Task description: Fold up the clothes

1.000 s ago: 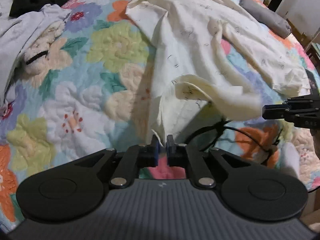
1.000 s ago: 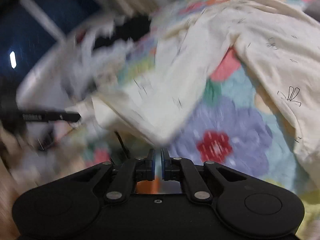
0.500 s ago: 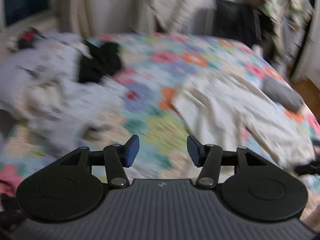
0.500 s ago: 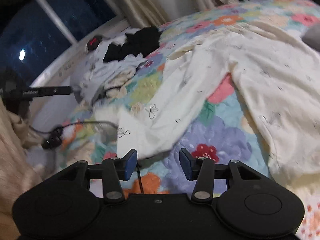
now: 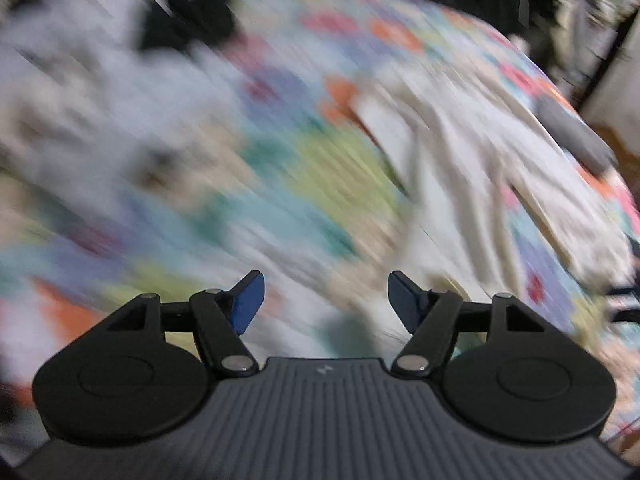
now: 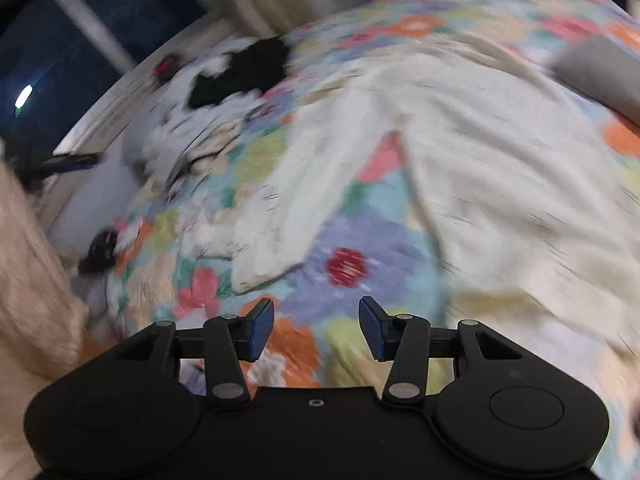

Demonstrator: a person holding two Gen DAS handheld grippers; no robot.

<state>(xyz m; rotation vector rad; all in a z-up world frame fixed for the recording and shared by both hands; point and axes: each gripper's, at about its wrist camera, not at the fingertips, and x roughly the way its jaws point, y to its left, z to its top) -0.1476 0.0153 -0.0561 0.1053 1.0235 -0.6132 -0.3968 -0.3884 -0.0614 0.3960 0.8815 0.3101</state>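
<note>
A cream garment with small dark prints lies spread on a floral quilt; it also shows in the right wrist view, with one leg or sleeve lying toward the bed's near edge. My left gripper is open and empty above the quilt, left of the garment. My right gripper is open and empty over the quilt, just short of the garment's near end. Both views are blurred by motion.
A pile of pale clothes and a black garment lie at the bed's far left, also in the right wrist view. A grey rolled item lies at the right edge. A dark window is behind.
Both grippers were shut on the cream garment's ends a second ago. They have let go, opened wide and drawn back; both are moving fast now.
</note>
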